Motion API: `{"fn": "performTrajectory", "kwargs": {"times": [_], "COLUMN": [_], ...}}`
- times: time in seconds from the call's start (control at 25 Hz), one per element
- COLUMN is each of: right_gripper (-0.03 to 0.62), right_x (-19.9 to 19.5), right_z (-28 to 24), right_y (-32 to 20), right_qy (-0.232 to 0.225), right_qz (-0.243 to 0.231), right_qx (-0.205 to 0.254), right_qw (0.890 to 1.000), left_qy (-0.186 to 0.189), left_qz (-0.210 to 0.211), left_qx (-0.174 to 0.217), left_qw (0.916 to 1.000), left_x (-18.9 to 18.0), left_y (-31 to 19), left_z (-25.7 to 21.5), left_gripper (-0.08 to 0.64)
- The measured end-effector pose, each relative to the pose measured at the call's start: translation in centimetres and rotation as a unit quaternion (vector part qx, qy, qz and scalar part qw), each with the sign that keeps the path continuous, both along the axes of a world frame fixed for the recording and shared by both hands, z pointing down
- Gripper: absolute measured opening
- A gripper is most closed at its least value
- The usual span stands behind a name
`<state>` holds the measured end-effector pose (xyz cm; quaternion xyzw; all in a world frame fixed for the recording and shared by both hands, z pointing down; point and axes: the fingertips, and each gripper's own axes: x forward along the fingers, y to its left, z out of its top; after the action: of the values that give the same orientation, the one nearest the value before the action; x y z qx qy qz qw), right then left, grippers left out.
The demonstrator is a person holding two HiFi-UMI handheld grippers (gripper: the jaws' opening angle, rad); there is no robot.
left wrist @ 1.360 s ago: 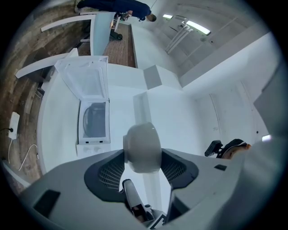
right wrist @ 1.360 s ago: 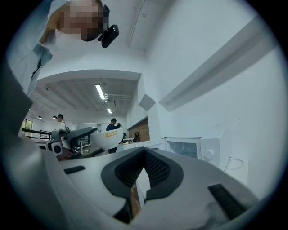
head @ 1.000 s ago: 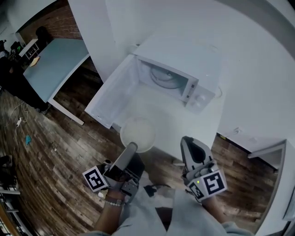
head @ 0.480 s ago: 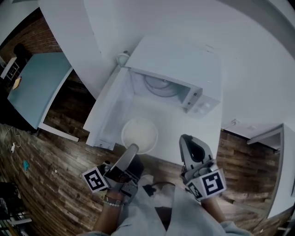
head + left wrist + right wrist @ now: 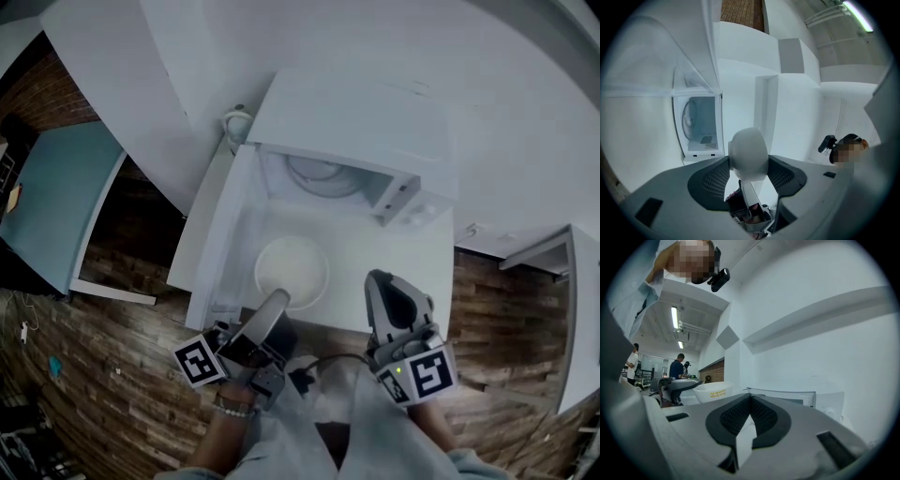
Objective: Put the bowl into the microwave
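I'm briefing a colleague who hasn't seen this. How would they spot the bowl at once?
Find the white microwave with its door swung open to the left. Just in front of its opening is the bowl, round and plain white. Unlike the turntable inside the oven, it is outside, its near rim clamped by the left gripper.

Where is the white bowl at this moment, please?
In the head view, the bowl is at the centre, gripped at its near rim by the left gripper, just in front of the open microwave.
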<state>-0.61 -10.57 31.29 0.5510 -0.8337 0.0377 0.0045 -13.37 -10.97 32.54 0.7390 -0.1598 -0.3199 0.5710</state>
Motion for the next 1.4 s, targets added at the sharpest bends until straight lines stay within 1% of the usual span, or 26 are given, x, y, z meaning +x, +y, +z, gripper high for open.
{"fn": "performTrajectory", "kwargs": {"times": [0.12,0.32,0.4,0.48,0.68,0.8,0.84,1.0,1.16,1.4], "right_gripper": [0.005,0.015,0.015,0.034,0.034,0.036,0.063,0.069,0.147,0.193], "right_x": [-0.2,-0.5,-0.6,-0.7,-1.2,-1.3,-1.3,-1.3,-1.7,-1.9], "right_z": [0.2,0.7,0.9,1.2,1.5,1.6,1.7,2.0,2.3,3.0], "right_y": [-0.2,-0.4,-0.7,-1.2,-2.4,-3.2,-3.5,-4.5,-5.2,-6.4], "right_qy": [0.004,0.008,0.009,0.008,0.008,0.008,0.009,0.014,0.022,0.049], "right_qz": [0.012,0.001,-0.006,-0.015,-0.041,-0.056,-0.062,-0.079,-0.113,-0.136], "right_qx": [0.0,-0.005,-0.008,-0.01,-0.017,-0.021,-0.022,-0.026,-0.02,-0.017], "right_qw": [1.0,1.0,1.0,1.0,0.999,0.998,0.998,0.996,0.993,0.989], "left_qy": [-0.005,-0.017,-0.02,-0.023,-0.025,-0.027,-0.029,-0.03,-0.03,-0.025], "left_qz": [0.005,0.014,0.011,0.004,-0.01,-0.01,-0.009,-0.008,-0.006,0.0], "left_qx": [-0.002,-0.001,-0.003,-0.007,-0.016,-0.018,-0.016,-0.014,-0.021,-0.036], "left_qw": [1.0,0.9998,0.9997,0.9997,0.9995,0.9994,0.9994,0.9994,0.9993,0.999], "left_x": [0.0,0.9,1.2,1.3,1.5,2.0,2.3,3.2,4.3,5.8], "left_y": [-0.6,-1.3,-1.6,-2.0,-2.8,-3.5,-3.8,-5.2,-6.6,-8.2], "left_z": [0.4,0.9,1.1,1.4,1.8,1.9,1.9,1.9,2.4,3.1], "left_gripper": [0.244,0.244,0.244,0.244,0.244,0.244,0.244,0.244,0.244,0.244]}}
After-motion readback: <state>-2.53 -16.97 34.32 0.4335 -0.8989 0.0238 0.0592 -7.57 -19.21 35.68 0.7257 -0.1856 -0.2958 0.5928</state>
